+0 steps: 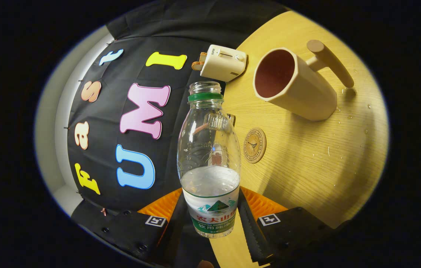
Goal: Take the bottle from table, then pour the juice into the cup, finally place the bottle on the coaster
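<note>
My gripper (210, 212) is shut on a clear plastic bottle (209, 160), both fingers pressing on its labelled lower part. The bottle has no cap, wears a green neck ring and holds a little clear liquid near its base. The whole view is rolled, so the table (307, 167) appears tipped. Beyond the bottle and to its right stands a beige cup (294, 85) with a dark inside and a long peg handle. A round cork coaster (254, 145) lies flat on the wood just right of the bottle, between it and the cup.
A small white toaster (223, 62) with a slice of bread in it sits at the table's far edge by the black cloth wall. A few water drops (344, 123) dot the wood near the cup.
</note>
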The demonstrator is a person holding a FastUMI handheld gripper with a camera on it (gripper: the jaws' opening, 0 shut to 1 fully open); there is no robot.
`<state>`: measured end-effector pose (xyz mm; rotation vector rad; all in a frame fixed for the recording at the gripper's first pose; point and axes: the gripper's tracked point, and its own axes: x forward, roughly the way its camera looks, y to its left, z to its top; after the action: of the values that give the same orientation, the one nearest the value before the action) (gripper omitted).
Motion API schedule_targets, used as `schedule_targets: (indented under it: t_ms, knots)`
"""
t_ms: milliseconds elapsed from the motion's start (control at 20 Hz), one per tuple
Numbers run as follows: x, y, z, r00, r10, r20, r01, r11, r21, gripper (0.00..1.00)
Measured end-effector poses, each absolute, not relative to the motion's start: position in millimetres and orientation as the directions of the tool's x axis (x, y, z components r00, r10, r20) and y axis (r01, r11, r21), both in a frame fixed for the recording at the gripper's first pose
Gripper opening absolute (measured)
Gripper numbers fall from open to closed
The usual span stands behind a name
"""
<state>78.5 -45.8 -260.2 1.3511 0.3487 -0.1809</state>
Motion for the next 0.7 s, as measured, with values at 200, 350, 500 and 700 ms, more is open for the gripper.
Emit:
schedule_targets:
  t_ms: [200,350,500,700]
  knots:
    - [80.6,-49.1,-260.0,0.934,0.063,-0.351,0.339,0.148,0.929,0.75]
    - [83.4,-52.1,-256.4,0.941,0.05,-0.335,0.332,0.061,0.941,0.75]
    - [84.6,-57.5,-258.1,0.942,0.033,-0.334,0.334,0.004,0.943,0.75]
    - [87.0,-59.4,-257.9,0.943,0.024,-0.331,0.332,-0.04,0.942,0.75]
